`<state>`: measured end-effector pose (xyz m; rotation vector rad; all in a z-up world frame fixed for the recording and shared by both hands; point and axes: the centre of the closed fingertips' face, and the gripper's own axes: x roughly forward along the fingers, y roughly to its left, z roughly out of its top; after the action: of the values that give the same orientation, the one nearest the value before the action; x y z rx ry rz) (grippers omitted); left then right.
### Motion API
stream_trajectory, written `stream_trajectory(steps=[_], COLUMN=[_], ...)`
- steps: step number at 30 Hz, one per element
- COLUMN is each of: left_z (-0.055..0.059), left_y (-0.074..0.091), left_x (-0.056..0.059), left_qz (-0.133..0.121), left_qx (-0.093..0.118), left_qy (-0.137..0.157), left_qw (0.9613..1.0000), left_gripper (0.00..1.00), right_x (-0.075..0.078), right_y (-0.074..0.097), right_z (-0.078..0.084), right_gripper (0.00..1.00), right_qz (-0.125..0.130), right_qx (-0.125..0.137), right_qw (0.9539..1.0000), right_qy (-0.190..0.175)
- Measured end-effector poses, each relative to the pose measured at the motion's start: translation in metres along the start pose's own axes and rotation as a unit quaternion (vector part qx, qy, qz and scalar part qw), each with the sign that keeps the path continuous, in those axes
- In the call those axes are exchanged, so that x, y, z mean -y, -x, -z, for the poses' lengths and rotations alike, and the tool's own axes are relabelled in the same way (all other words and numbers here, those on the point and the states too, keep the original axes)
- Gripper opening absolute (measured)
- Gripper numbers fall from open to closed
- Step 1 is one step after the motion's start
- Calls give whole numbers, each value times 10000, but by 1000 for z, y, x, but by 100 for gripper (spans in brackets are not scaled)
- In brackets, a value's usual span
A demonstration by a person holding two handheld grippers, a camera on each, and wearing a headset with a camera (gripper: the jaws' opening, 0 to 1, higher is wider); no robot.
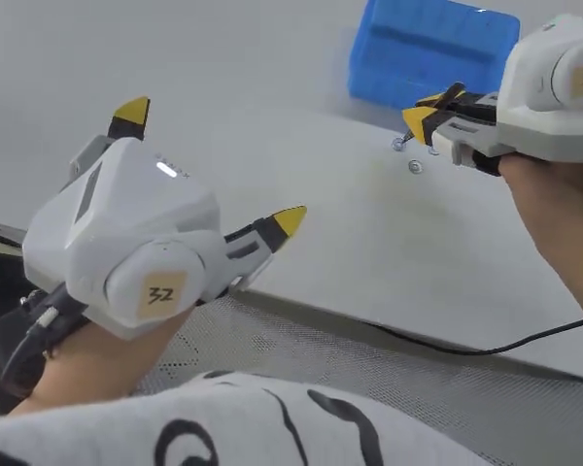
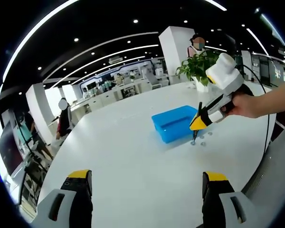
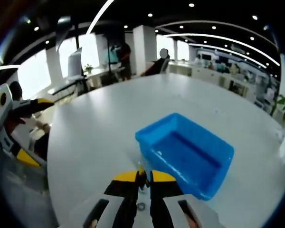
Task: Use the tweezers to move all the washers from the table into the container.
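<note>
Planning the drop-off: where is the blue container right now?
In the head view the blue container sits upper right on the table, just beyond the right gripper.

We see a black cable point(image 1: 486, 349) running along the far edge of a grey perforated mat point(image 1: 369, 364). Farther off, a potted plant point(image 2: 198, 66) stands beside a white pillar point(image 2: 173, 47), round ceiling lights point(image 2: 135, 21) glow overhead, and a person point(image 2: 64, 123) stands at the left
</note>
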<state>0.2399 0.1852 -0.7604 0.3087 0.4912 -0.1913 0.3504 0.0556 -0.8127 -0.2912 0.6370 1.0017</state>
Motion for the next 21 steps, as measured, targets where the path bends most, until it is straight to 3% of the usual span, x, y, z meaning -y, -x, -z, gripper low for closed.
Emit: stream_trajectory(steps=[11,12,21], left_z=[2,2,2], left_y=[-1,-1,0], left_x=[0,0,2], left_qz=[-4,-4,48], left_qx=[-40,-40,-68], left_qy=[-29,-34,-64], left_qw=[10000,10000,9999], left_gripper=[99,99,99], right_x=[2,4,3], right_y=[-7,-7,-5], right_z=[4,1,0], right_gripper=[6,5,4], right_qz=[30,63,80], right_qx=[-67,25,59], right_qw=[10000,10000,9999], right_qy=[0,40,45])
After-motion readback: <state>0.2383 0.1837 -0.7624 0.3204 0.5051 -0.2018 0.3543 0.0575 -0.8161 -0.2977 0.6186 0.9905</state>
